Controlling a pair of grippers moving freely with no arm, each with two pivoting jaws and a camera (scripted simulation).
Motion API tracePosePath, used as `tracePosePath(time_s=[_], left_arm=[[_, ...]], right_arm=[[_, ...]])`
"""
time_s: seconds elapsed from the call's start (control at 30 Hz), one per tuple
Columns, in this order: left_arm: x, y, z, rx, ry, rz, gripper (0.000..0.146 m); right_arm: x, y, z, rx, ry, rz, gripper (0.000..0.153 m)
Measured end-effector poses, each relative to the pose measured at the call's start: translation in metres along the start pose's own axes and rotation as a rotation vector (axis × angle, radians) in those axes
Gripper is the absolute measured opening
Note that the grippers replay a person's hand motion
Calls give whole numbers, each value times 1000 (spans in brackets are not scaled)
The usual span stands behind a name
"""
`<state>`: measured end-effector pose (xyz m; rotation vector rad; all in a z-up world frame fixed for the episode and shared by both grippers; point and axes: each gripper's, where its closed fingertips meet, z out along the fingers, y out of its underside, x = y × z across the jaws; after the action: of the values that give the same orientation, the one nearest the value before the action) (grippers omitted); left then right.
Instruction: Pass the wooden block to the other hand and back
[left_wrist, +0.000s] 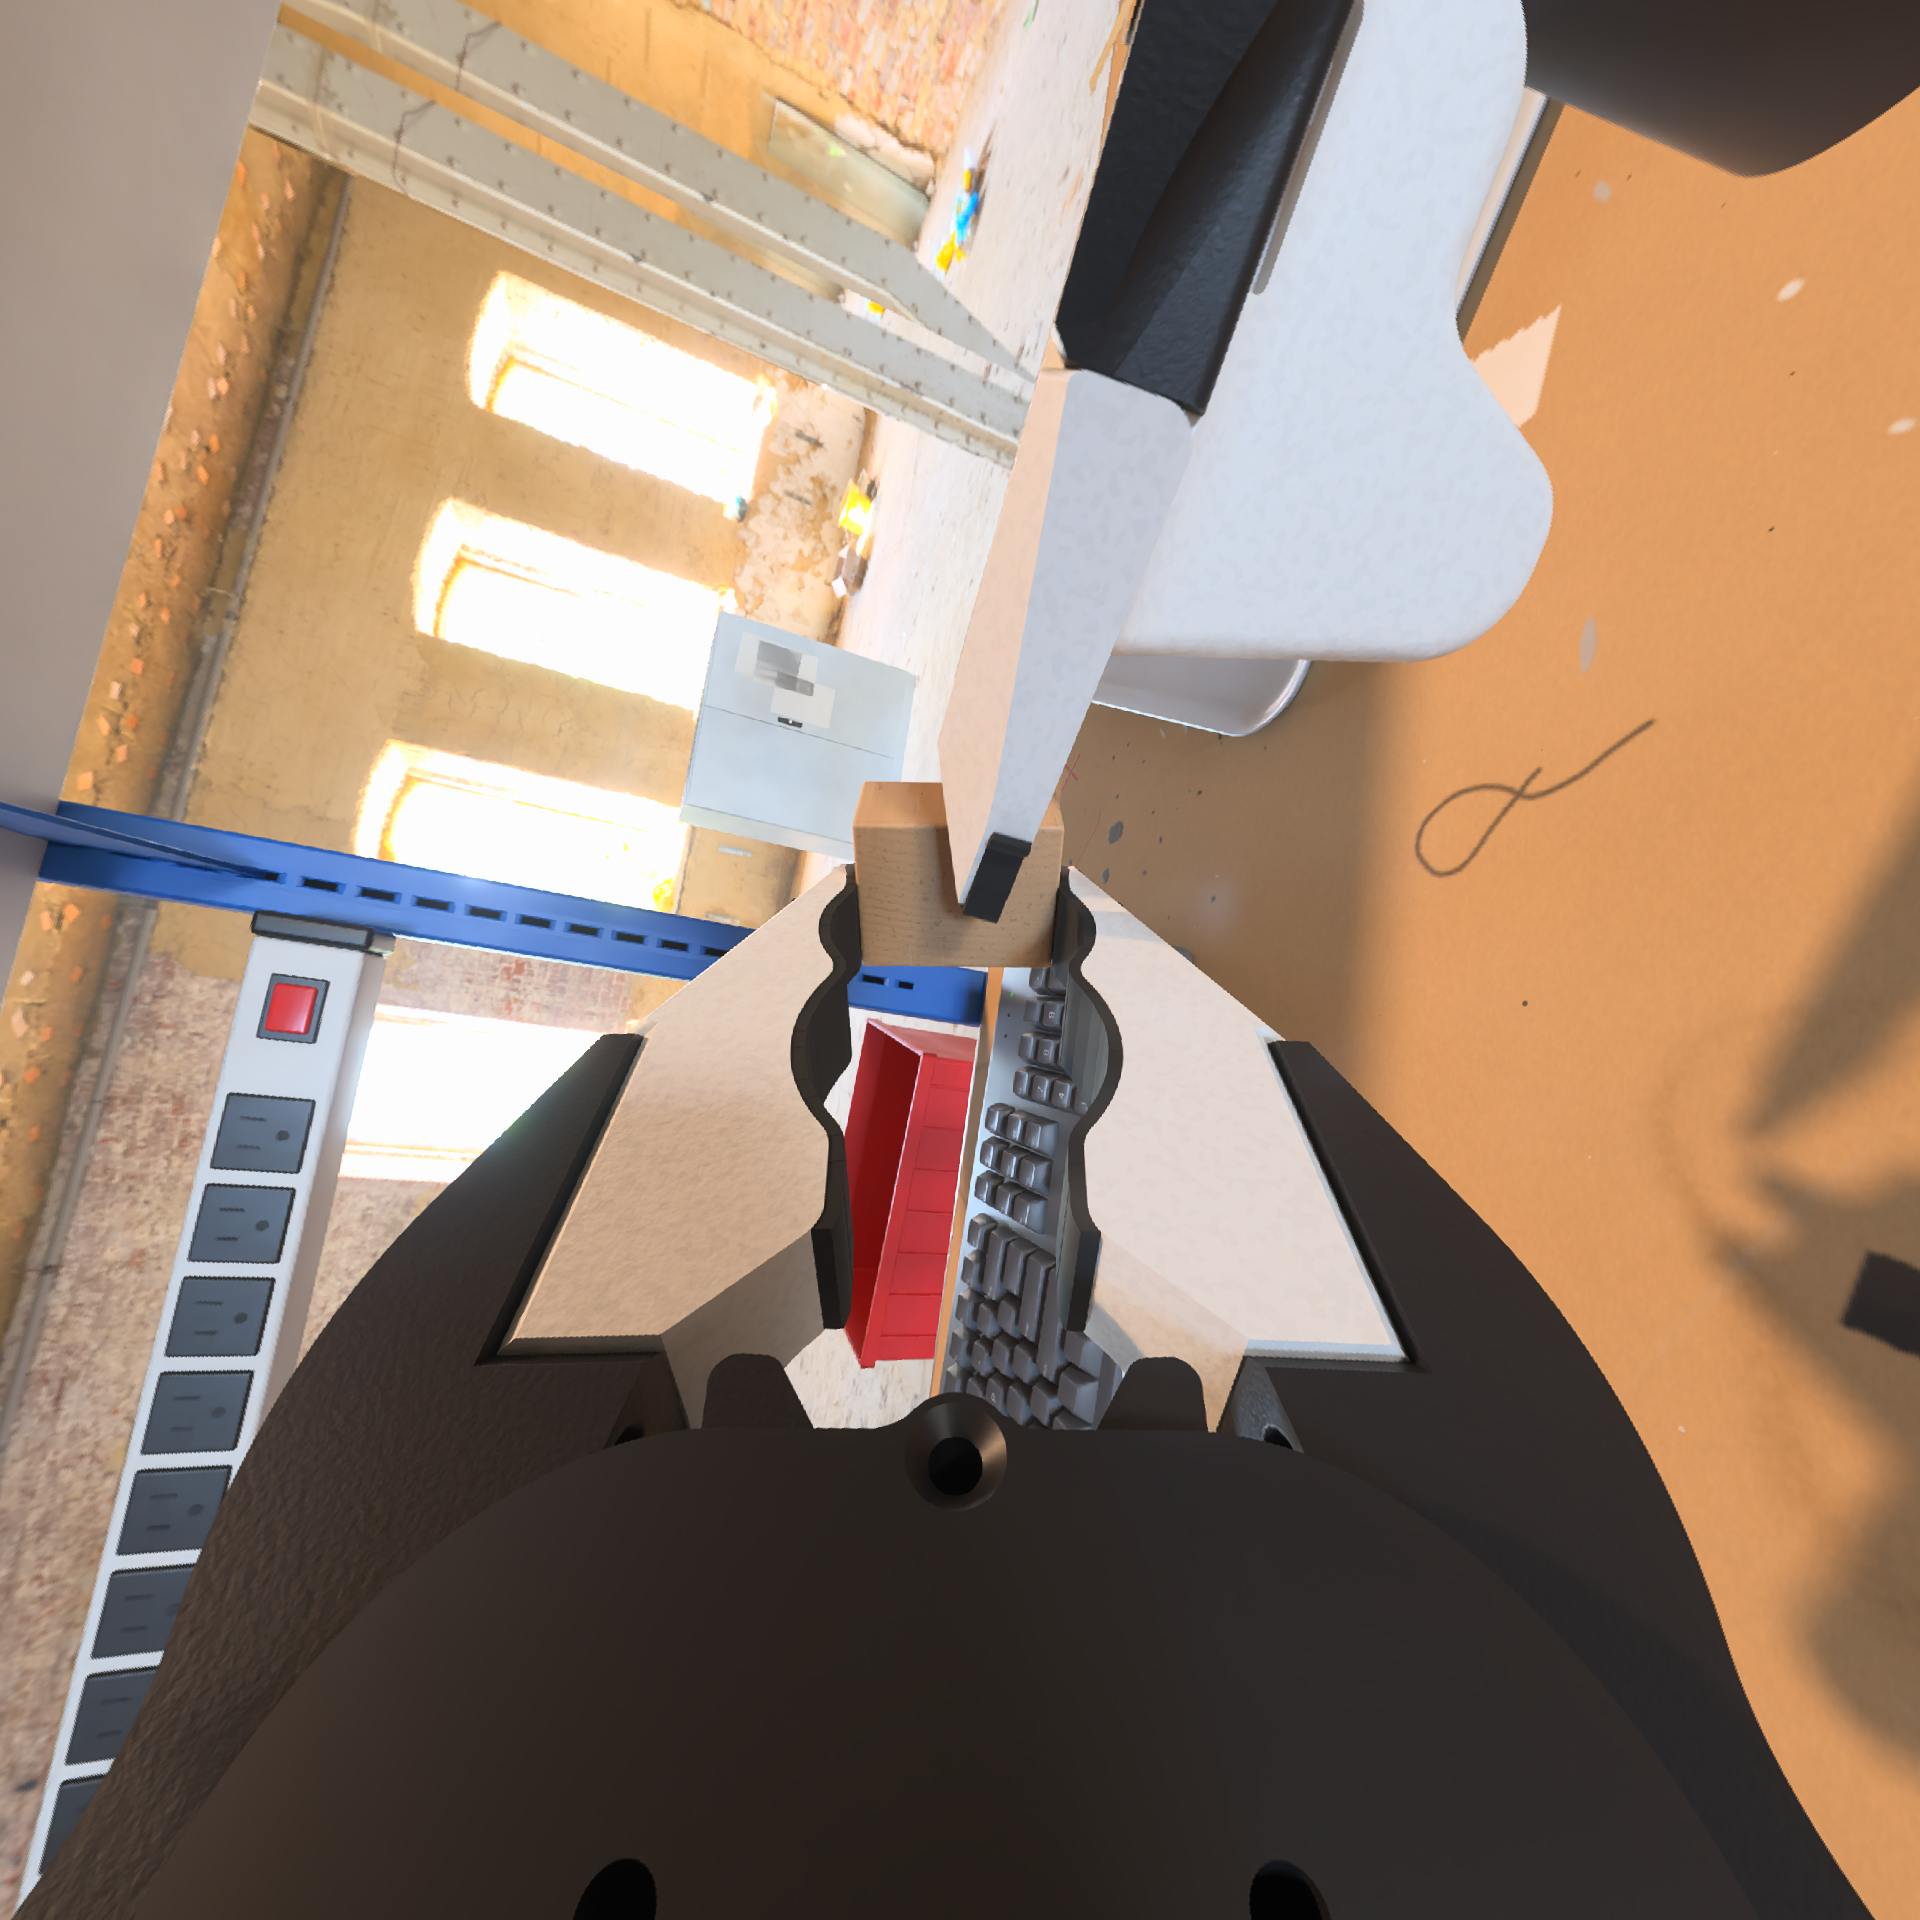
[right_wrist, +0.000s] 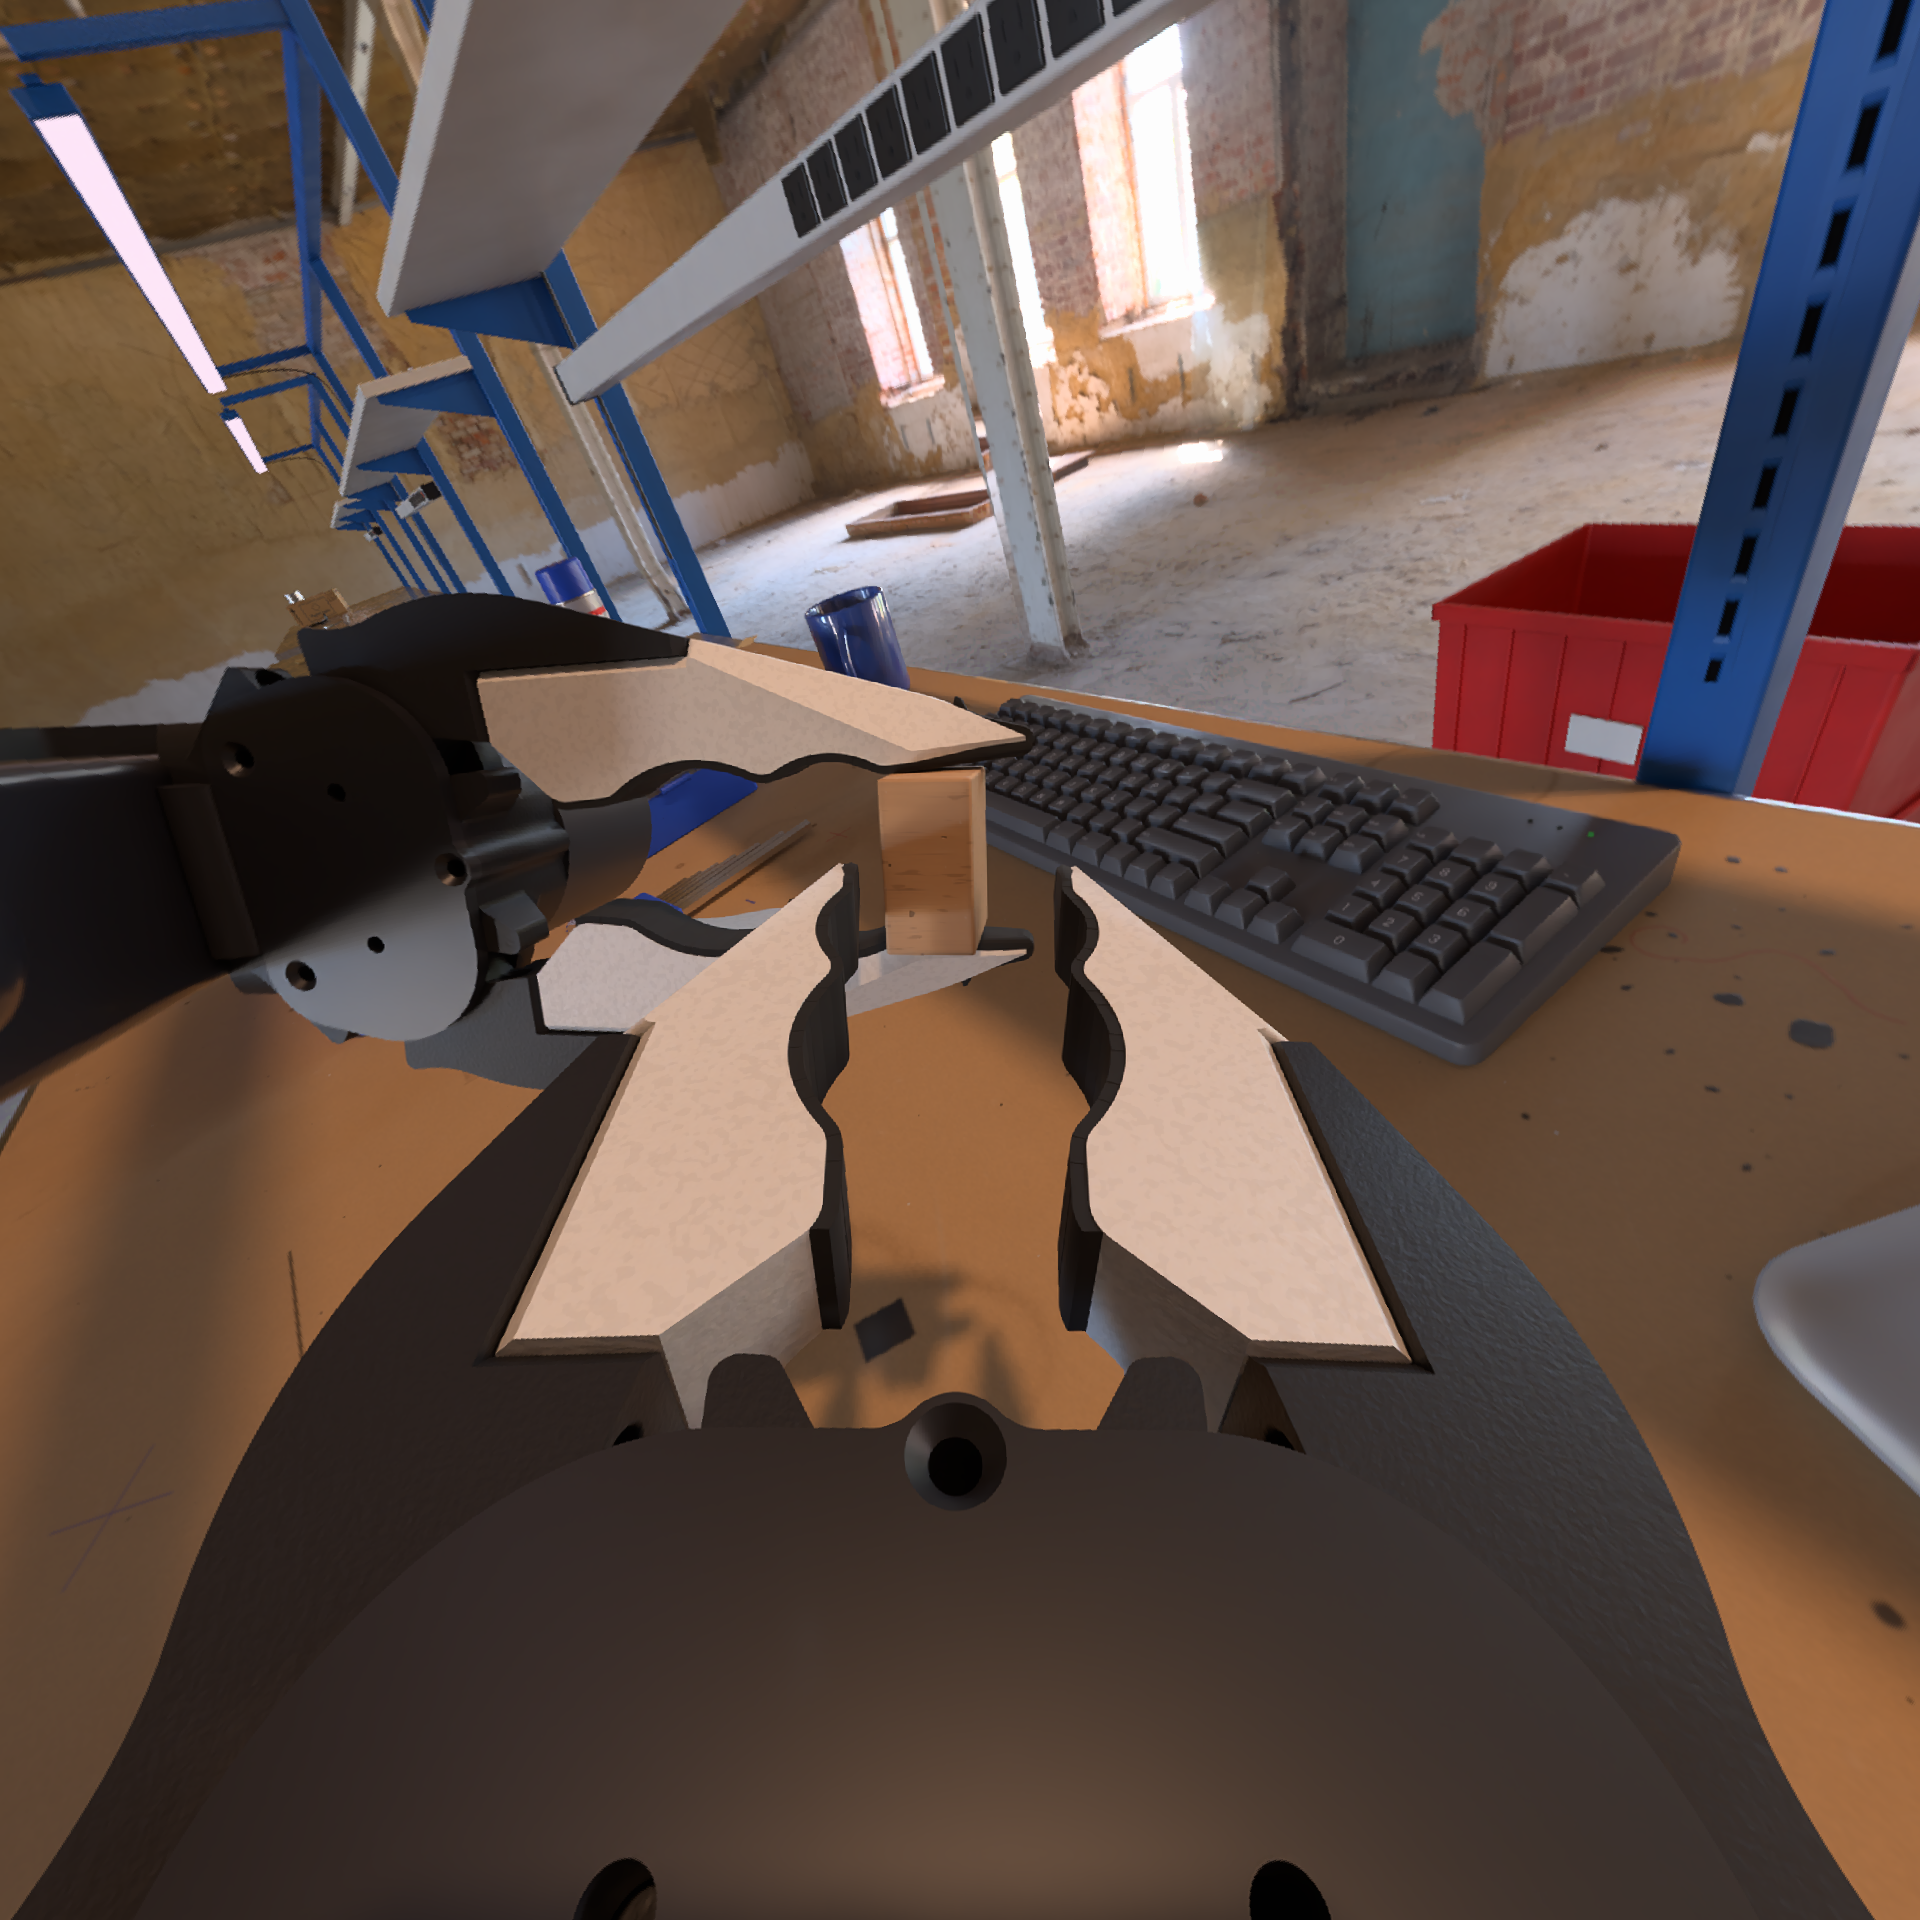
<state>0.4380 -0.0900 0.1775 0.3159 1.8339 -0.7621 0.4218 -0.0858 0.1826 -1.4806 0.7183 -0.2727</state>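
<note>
Up above the desk (right_wrist: 1039, 1164), the wooden block (right_wrist: 932, 860) sits pinched in the left gripper (right_wrist: 997, 842) fingers while the right gripper (right_wrist: 954, 904) hangs spread wide just at its 6 o'clock, gripping nothing, so I can't tell which leg of the hand-off this is.

Derelict workshop: blue racking (right_wrist: 1808, 343), workbench (right_wrist: 1558, 1195) (stained), brick walls (right_wrist: 790, 135).

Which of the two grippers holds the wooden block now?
The left gripper: its fingertips are shut on the wooden block. The right gripper is open, with nothing between its fingers.
</note>
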Motion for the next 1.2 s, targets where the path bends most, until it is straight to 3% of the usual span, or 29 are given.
tracePosePath(time_s=[0.33, 0.57, 0.7, 0.8, 0.9, 1.03, 1.2], left_arm=[[4, 2, 6, -60, -26, 64, 36], [2, 0, 4, -25, -18, 31, 36], [1, 1, 4, -38, -29, 48, 36], [0, 2, 5, -50, -32, 37, 36], [1, 0, 5, -58, -41, 47, 36], [5, -5, 6, -70, -50, 86, 36], [4, -7, 4, -61, -55, 84, 37]], right_arm=[[4, 5, 1, -21, 11, 70, 35], [3, 1, -2, 32, -77, 161, 28], [3, 1, -1, 32, -55, 144, 28], [3, -1, -1, 28, -29, 133, 43], [3, 2, 1, -7, 33, 76, 48], [3, 6, 4, -29, 68, 51, 19], [1, 5, 3, -17, 30, 64, 19]])
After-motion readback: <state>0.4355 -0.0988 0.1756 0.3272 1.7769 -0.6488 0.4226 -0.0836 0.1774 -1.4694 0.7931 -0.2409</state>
